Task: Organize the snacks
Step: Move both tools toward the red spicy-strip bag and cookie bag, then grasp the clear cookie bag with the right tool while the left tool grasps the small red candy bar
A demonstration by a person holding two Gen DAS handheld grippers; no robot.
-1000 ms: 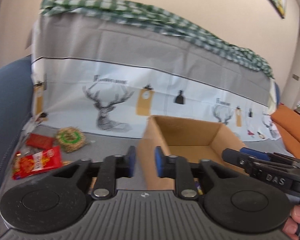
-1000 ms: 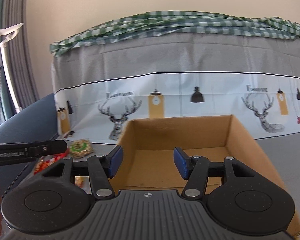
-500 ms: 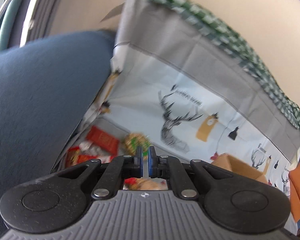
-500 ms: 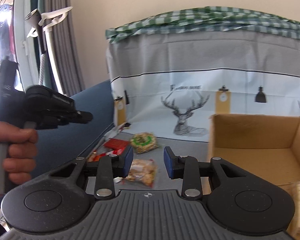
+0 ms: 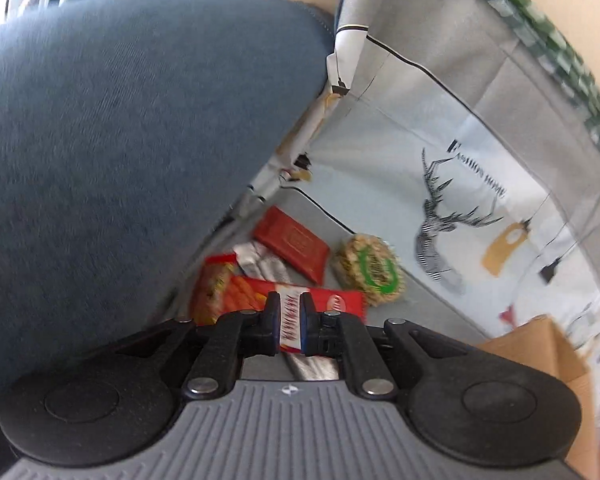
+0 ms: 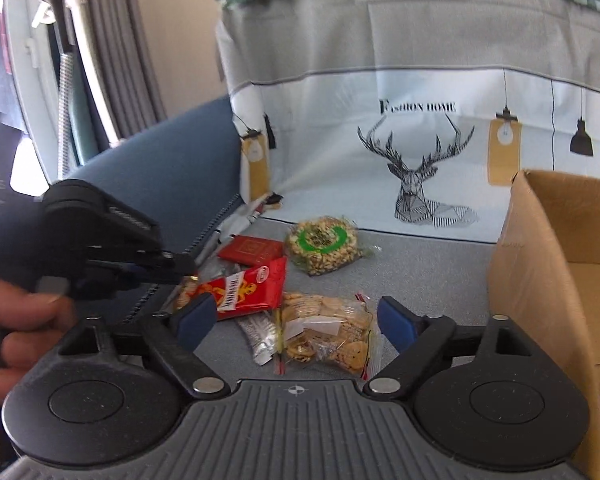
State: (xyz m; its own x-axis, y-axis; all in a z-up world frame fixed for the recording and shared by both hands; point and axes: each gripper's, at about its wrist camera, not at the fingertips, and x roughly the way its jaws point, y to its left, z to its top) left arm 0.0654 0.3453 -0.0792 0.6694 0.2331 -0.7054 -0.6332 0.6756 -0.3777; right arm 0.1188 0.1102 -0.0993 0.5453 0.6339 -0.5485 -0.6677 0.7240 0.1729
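Note:
Several snacks lie on the grey cloth by the blue armrest: a red packet, a dark red flat box, a round nut cake with a green ring, a silver wrapper and a clear bag of crackers. My left gripper hovers over the red packet's left end, its jaws opening from a narrow slit with nothing pressed between them. My right gripper stands over the cracker bag, jaws opening wide; the bag shows between the fingers, untouched.
An open cardboard box stands right of the pile. The blue sofa armrest walls in the left side. A deer-print cloth hangs behind. A person's hand holds the left gripper's handle.
Both grippers swung left from the cardboard box to the snack pile and dipped. The left jaws closed, then parted slightly. The right jaws narrowed, then spread wide.

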